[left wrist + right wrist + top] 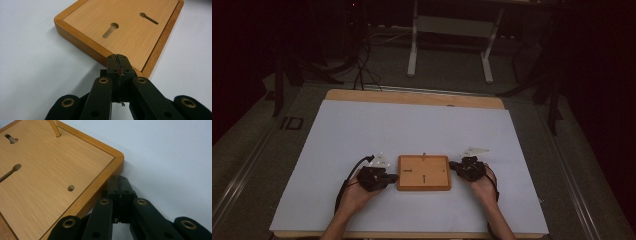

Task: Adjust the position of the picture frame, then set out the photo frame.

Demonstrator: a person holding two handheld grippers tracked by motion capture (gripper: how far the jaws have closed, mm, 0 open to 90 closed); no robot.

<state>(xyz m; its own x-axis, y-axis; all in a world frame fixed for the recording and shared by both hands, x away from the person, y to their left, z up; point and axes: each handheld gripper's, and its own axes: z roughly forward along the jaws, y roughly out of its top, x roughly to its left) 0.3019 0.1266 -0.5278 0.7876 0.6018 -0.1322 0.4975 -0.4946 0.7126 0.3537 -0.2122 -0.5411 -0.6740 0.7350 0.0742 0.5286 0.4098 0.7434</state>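
A flat wooden frame back (424,172) lies on the white sheet, with two keyhole slots (110,30) cut in its panel and a thin wooden peg (54,127) standing at its far edge. My left gripper (395,177) sits at the board's left side, its jaws shut together with nothing between them, the tips (118,60) over the rim near a corner. My right gripper (452,164) rests against the board's right side, jaws likewise shut and holding nothing, the tips (120,181) just below the rounded corner of the board (45,182). I cannot tell whether either one touches the wood.
The white sheet (362,140) covers most of a wooden table (412,97). Beyond the table's far edge stand the white legs of a desk (413,55), with cables (362,70) on the dark floor. A small metal stud (71,188) sits in the board's panel.
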